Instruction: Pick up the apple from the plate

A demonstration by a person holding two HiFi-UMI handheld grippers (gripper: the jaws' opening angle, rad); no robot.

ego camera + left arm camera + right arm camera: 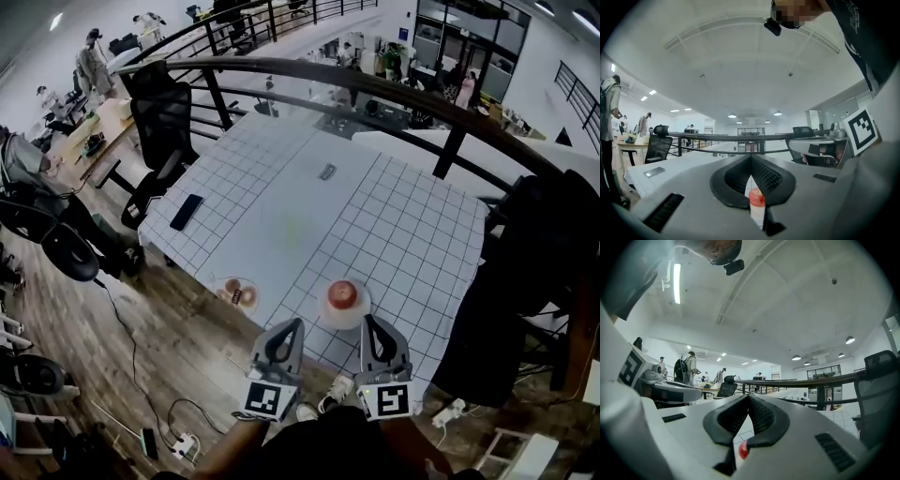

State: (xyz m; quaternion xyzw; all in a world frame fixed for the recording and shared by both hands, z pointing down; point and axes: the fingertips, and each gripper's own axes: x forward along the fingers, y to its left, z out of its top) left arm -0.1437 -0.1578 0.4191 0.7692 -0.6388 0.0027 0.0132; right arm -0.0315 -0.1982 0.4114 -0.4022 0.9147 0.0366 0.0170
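A red apple (343,293) rests on a white plate (330,314) near the front edge of the white gridded table (309,216). Both grippers are held level just short of that edge. My left gripper (296,324) is to the apple's lower left, my right gripper (368,321) to its lower right. Neither touches the apple. In the left gripper view the jaws (751,157) meet at the tips, and the apple (757,197) shows below them. The right gripper (749,397) is likewise shut and empty, with a bit of the apple (743,451) seen under it.
A small glass plate with food (236,292) sits left of the apple. A black phone (186,211) lies at the table's left edge and a small dark object (327,172) farther back. A black office chair (161,122) and a curved railing (375,84) stand beyond; cables (169,422) lie on the floor.
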